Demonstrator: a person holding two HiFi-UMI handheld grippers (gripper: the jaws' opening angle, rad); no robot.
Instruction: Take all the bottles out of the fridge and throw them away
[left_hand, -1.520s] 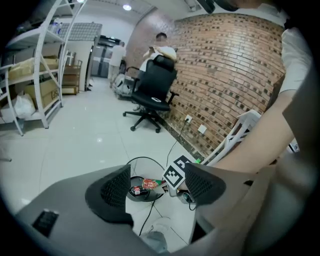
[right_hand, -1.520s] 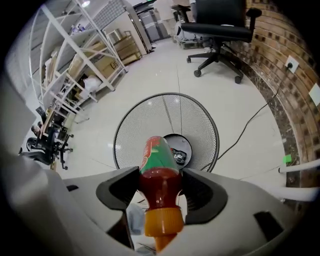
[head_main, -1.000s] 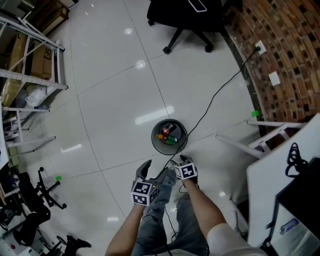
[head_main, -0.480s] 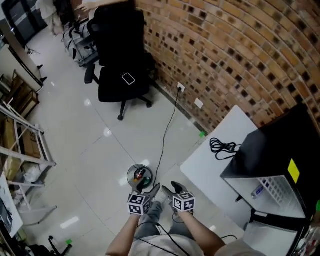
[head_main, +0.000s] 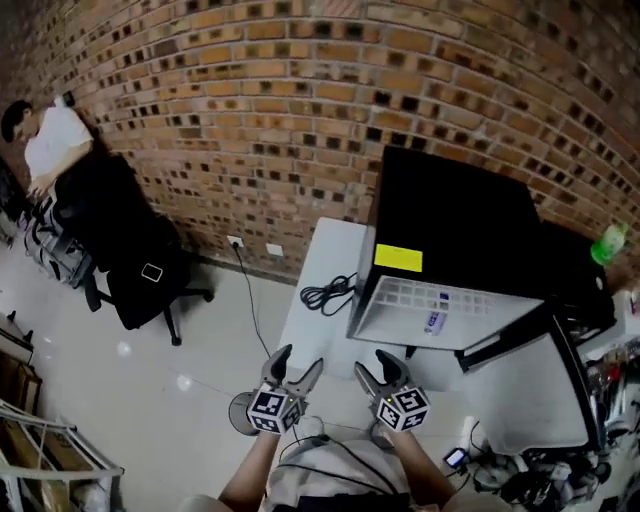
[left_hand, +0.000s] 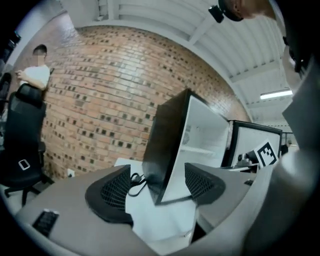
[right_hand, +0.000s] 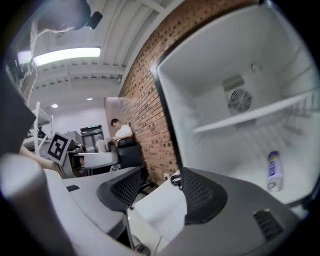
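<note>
The wall (head_main: 250, 120) is rough, matt brick. The floor (head_main: 120, 400) is glossy pale tile with bright glints. The fridge (head_main: 450, 220) has a smooth black shell and a smooth white plastic lining. The bottle (right_hand: 272, 171) inside looks like glossy white plastic. The table (head_main: 335, 245) top is smooth, matt white. The left gripper (left_hand: 157, 184) is matt grey plastic with black grid-textured pads (left_hand: 116, 189).

right claw (right_hand: 160, 176): black mesh jaws slightly apart, nothing between them, only white tabletop (right_hand: 160, 205) showing through the gap. open white fridge cavity (right_hand: 240, 60) ahead and right of the claw, with one white shelf (right_hand: 250, 117) across it. small white bottle with blue label (right_hand: 272, 171) sits low inside, right of the right jaw. red brick wall (right_hand: 145, 100) ahead-left.
</note>
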